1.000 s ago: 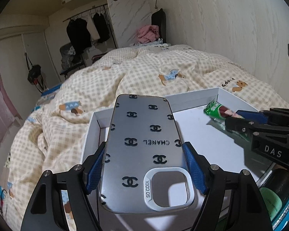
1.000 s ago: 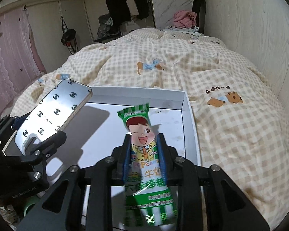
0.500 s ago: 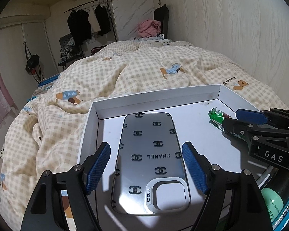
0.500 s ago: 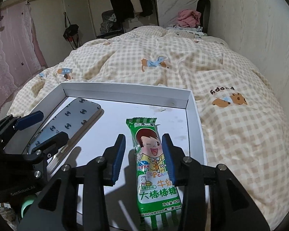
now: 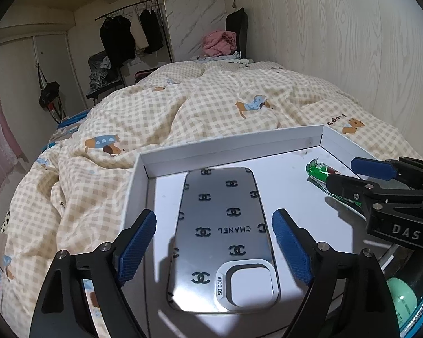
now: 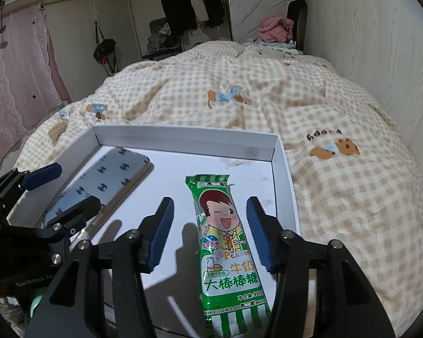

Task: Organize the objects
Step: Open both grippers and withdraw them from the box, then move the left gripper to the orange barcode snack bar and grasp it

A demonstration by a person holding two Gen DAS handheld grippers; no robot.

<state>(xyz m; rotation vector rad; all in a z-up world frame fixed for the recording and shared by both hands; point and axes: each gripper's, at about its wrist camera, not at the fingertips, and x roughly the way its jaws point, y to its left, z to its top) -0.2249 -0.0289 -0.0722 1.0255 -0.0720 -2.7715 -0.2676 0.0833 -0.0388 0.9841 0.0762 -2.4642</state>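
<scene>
A mirrored phone case (image 5: 225,236) with black logos lies flat on the left of the white tray's floor (image 5: 284,186). My left gripper (image 5: 215,242) straddles it, jaws opening, pads clear of its sides. A green candy packet (image 6: 228,242) with a cartoon face lies flat on the tray's right side (image 6: 279,174). Around the packet stands my right gripper (image 6: 210,233), jaws opening, pads apart from it. The phone case (image 6: 104,186) and the left gripper (image 6: 62,188) also show in the right wrist view; the packet (image 5: 321,174) and right gripper (image 5: 352,171) show in the left wrist view.
The tray rests on a bed with a checked yellow quilt (image 6: 268,98). A wood-panel wall (image 5: 338,42) runs along the right. A clothes rack (image 5: 129,33) and a chair with pink cloth (image 5: 220,42) stand at the far end. A green round thing (image 5: 400,295) sits near the bottom right.
Both grippers lowered and let go: the phone case went from tilted in the left jaws to flat on the tray, the candy packet from gripped upright to lying flat. Both jaws widened.
</scene>
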